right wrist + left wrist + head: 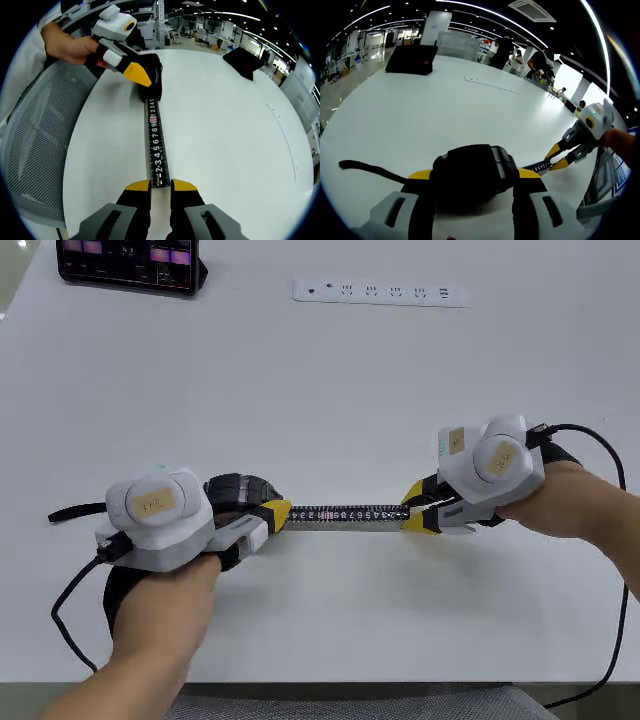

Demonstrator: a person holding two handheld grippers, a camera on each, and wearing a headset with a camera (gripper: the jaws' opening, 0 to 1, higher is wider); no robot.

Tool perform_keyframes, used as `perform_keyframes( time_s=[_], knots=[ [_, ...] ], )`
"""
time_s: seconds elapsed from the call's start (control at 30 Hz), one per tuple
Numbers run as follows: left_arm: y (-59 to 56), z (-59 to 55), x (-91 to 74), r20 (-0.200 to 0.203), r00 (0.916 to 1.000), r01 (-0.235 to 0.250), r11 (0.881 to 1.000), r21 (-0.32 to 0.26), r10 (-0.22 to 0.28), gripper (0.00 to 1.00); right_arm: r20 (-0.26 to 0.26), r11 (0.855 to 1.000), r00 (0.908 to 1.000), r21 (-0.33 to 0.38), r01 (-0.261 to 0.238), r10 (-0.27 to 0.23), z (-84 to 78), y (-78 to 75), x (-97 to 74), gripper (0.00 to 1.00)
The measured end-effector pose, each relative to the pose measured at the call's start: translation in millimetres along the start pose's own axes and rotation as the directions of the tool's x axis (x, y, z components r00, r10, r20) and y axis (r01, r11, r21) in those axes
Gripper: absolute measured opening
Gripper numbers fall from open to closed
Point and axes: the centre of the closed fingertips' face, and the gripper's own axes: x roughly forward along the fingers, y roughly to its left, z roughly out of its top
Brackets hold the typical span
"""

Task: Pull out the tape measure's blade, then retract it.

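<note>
left gripper [264, 519]: jaws clamped on tape measure [238, 492] case, lower left
right gripper [419, 511]: jaws pinching blade [345, 513] tip
progress: blade partly out; retract pending

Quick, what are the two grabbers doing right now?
Left gripper: closed, holding the tape measure case.
Right gripper: closed, pinching the end of the pulled-out blade.
</note>
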Motion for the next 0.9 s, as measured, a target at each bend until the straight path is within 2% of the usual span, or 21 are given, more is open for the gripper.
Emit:
perform_keyframes(
  time_s=[0.9],
  knots=[
    [0.3, 0.2, -0.4, 0.001, 0.9999, 0.017, 1.000, -0.017, -0.017, 0.58, 0.066, 1.000, 0.9973, -0.001, -0.031, 0.031, 41.2, 3.1, 24.9, 0.10]
  ],
)
